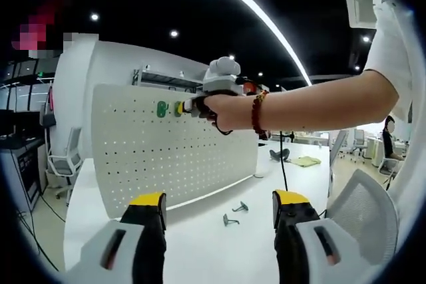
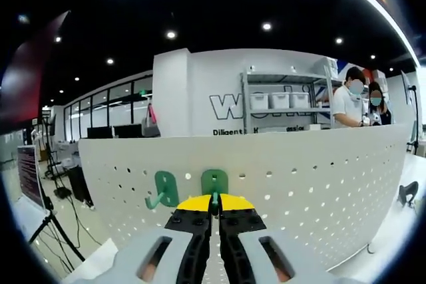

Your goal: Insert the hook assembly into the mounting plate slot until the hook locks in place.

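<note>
A white perforated mounting plate (image 1: 173, 151) stands upright on the table. One green hook (image 1: 162, 108) hangs on it near the top. Beside that hook, my right gripper (image 1: 180, 108), held by a person's hand, presses against the plate. In the right gripper view the gripper (image 2: 214, 203) is shut on a second green hook (image 2: 214, 183), whose back plate lies flat against the mounting plate (image 2: 306, 184). The first green hook (image 2: 164, 188) sits just to its left. My left gripper (image 1: 219, 199) hangs open in front of the plate with nothing between its jaws.
Two grey hooks (image 1: 231, 219) (image 1: 240, 207) lie on the white table (image 1: 213, 247) before the plate. A mesh office chair (image 1: 363, 207) stands at the right. Behind the plate are a shelf with white bins (image 2: 279, 101), two people (image 2: 349, 101) and a tripod (image 2: 56, 221).
</note>
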Demonstrator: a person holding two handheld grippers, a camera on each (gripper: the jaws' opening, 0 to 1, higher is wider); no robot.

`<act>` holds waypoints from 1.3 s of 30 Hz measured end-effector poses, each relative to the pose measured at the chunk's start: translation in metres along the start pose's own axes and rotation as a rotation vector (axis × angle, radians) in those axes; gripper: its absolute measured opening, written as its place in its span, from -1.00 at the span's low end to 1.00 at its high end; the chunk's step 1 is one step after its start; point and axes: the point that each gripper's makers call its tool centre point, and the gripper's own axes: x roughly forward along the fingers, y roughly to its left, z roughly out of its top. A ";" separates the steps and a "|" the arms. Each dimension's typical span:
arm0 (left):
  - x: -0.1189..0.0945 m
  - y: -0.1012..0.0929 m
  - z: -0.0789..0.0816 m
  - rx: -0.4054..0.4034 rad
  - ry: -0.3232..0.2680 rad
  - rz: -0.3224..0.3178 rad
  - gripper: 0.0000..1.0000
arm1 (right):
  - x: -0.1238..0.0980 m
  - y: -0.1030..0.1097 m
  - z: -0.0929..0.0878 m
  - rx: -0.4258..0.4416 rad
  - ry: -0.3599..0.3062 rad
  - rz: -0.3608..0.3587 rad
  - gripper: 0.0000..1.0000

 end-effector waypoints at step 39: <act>-0.001 -0.022 0.007 0.016 0.017 -0.009 0.33 | -0.025 -0.001 0.005 -0.027 0.009 0.096 -0.73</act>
